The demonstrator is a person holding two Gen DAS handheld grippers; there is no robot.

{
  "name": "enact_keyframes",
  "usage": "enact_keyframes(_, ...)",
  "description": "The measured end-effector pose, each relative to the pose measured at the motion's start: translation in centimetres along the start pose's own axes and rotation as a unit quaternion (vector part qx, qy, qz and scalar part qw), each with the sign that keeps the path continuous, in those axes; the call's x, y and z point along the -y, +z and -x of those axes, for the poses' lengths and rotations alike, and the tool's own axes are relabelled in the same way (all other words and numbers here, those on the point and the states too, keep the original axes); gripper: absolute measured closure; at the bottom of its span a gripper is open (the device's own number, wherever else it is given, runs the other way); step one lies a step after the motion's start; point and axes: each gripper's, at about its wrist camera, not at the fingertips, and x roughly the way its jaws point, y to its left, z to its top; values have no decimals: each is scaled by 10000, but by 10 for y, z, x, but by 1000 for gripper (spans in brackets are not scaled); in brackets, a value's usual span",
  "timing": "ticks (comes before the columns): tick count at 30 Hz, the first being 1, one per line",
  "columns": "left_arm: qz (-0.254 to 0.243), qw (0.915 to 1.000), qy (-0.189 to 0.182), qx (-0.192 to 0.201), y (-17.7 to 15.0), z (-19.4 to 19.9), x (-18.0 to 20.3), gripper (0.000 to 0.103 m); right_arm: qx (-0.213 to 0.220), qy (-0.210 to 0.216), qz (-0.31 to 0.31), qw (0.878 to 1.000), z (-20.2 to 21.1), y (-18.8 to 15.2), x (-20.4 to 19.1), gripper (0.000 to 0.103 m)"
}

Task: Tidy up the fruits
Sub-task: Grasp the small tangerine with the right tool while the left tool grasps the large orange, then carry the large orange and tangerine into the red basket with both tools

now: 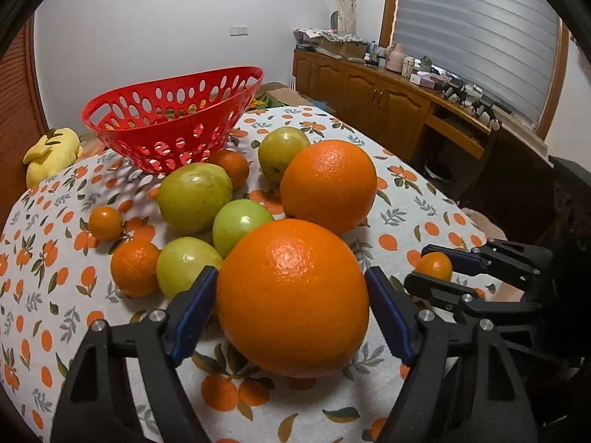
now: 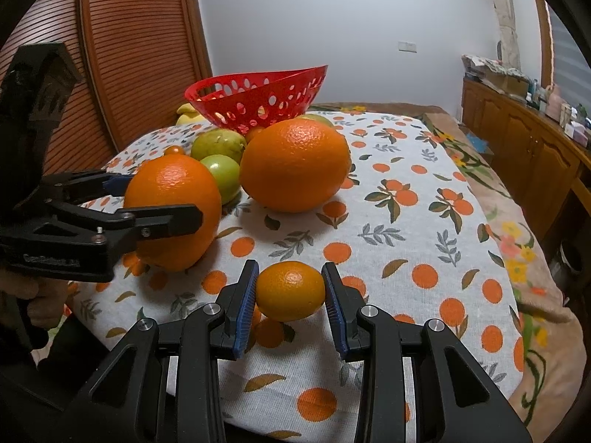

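My left gripper [image 1: 291, 295] is shut on a large orange [image 1: 291, 297], also seen in the right wrist view [image 2: 173, 210]. My right gripper [image 2: 290, 291] is shut on a small mandarin [image 2: 290, 291], which shows in the left wrist view [image 1: 434, 265] at the right. A second large orange [image 1: 328, 184] sits behind the held one. Several green fruits [image 1: 194, 195] and small mandarins [image 1: 135, 267] lie on the cloth. An empty red perforated basket [image 1: 173, 114] stands at the back left.
The table has an orange-print tablecloth [image 2: 406, 221]. A yellow plush toy [image 1: 51, 155] sits at the far left edge. A wooden sideboard [image 1: 388, 99] with clutter runs along the right wall. A slatted wooden door [image 2: 122, 55] is behind the left side.
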Motion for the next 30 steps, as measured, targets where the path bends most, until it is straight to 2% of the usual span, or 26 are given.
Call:
enact_keyframes(12, 175, 9989, -141, 399, 12, 37, -8, 24, 6, 41, 162, 9999, -3, 9, -5, 69)
enact_keyframes(30, 406, 9948, 251, 905, 50, 79, -56, 24, 455, 130, 591, 9971, 9, 69, -21, 69)
